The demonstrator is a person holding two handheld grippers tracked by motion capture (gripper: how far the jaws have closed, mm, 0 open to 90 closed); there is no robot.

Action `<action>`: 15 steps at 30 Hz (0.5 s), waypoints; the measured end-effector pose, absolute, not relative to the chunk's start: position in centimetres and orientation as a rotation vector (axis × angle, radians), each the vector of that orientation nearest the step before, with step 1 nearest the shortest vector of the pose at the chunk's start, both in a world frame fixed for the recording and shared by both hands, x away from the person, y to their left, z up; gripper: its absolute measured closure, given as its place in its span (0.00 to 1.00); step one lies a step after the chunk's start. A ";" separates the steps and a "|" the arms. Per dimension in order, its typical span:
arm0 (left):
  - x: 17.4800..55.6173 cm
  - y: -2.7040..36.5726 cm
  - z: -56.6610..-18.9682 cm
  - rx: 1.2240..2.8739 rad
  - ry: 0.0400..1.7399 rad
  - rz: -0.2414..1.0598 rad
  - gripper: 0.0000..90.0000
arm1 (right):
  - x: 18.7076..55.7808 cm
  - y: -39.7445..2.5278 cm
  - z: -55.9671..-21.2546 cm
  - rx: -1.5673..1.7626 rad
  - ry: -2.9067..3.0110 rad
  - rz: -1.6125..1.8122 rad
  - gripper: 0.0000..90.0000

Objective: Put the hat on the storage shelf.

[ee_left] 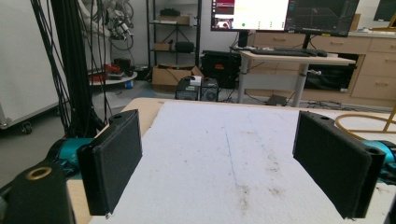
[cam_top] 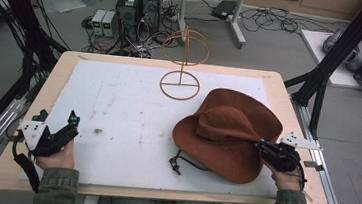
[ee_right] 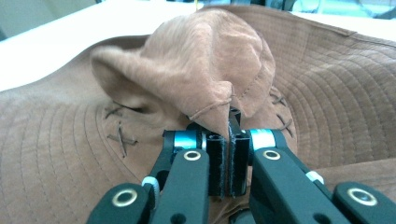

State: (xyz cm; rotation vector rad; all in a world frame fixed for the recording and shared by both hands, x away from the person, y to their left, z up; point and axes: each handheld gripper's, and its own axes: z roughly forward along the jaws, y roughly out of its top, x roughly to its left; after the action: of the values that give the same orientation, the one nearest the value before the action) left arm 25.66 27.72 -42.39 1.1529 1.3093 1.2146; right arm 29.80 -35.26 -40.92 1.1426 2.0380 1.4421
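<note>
Hat (cam_top: 226, 131) lies crown-up, long axis toward right gripper (cam_top: 261, 146).

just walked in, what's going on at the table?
A person works two handheld tools at a foam-topped table. The right claw is shut on a fold of the crown of a brown suede hat, which lies on the table's right side with its cord trailing toward the person. The left claw is open over the bare near-left of the table, holding nothing. A wire hat stand stands empty at the far edge, apart from the hat.
</note>
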 end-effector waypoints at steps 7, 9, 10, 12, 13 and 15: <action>25.6 27.9 -42.4 1.145 1.315 1.208 0.18 | 28.9 -35.9 -39.8 1.120 1.891 1.580 1.00; 25.6 27.9 -42.4 1.147 1.316 1.205 0.18 | 28.5 -36.1 -39.3 1.122 1.828 1.644 1.00; 25.6 27.9 -42.4 1.147 1.315 1.205 0.18 | 28.2 -36.1 -38.8 1.112 1.763 1.700 1.00; 25.6 27.9 -42.4 1.146 1.315 1.206 0.18 | 28.1 -36.1 -38.5 1.109 1.728 1.726 1.00; 25.6 27.9 -42.4 1.145 1.315 1.204 0.18 | 27.7 -36.0 -37.9 1.101 1.654 1.779 1.00; 25.6 27.9 -42.4 1.142 1.316 1.203 0.18 | 27.4 -35.8 -37.4 1.080 1.591 1.825 1.00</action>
State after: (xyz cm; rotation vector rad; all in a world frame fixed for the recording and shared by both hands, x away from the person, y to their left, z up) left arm 25.56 27.90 -42.39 1.1419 1.3158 1.2033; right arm 27.38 -35.81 -37.38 1.0801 1.5905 1.8247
